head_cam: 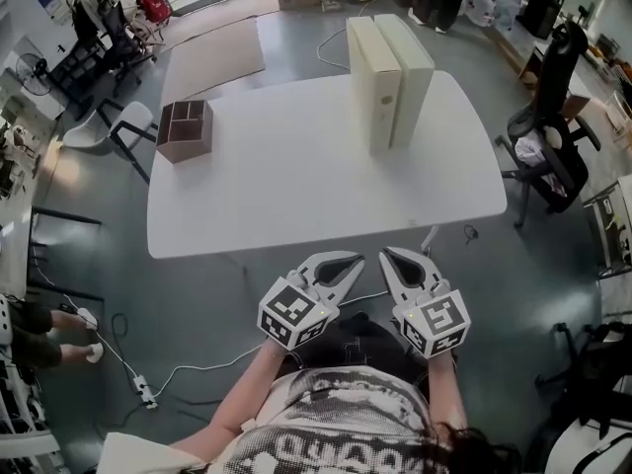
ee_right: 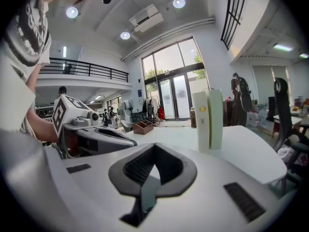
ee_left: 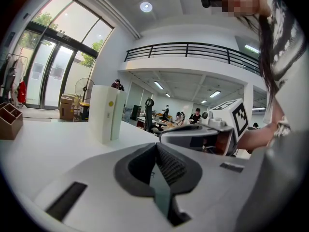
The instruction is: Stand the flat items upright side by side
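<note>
Your left hand-held gripper and right hand-held gripper are clenched, empty, just off the desk's near edge. The two flat items stand upright, touching side by side, toward its far edge.

The head camera looks steeply down from high above the table's near edge and takes in its whole top. Just short of that edge, the left gripper and the right gripper carry their cameras low. Each camera sits close behind its own jaws and faces nearly level across the table. All three views share the slabs by the table's far edge and the tray at its far left corner. Each gripper view also catches the other gripper just beside it.
</note>
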Demonstrator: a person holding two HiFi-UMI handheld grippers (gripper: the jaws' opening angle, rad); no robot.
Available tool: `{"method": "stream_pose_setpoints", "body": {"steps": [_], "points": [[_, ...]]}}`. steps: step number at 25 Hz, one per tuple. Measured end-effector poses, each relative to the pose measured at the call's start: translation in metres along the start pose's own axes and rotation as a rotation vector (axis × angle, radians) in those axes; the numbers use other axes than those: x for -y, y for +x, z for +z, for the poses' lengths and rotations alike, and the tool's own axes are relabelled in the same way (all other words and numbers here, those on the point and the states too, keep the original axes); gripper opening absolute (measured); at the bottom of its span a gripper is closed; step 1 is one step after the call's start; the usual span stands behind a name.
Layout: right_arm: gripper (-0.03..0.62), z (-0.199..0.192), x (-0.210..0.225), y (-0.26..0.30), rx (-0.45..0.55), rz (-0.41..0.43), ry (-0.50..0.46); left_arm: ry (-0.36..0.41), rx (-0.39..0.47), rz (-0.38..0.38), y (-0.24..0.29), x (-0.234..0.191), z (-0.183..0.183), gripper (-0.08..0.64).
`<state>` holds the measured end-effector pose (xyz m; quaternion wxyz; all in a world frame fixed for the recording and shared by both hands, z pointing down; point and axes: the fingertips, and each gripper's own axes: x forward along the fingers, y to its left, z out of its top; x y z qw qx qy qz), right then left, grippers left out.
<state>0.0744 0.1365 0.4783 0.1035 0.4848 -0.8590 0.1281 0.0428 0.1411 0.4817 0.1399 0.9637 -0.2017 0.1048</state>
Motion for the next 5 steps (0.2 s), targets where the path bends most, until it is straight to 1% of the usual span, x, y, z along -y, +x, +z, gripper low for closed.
{"method": "stream_pose_setpoints", "body": {"steps": [5], "points": [[-0.005,0.0001,-0.0034,0.0035,-0.008,0.011,-0.019,0.002,0.005,0.005,-0.0016,-0.0021,0.0003,0.014]]}}
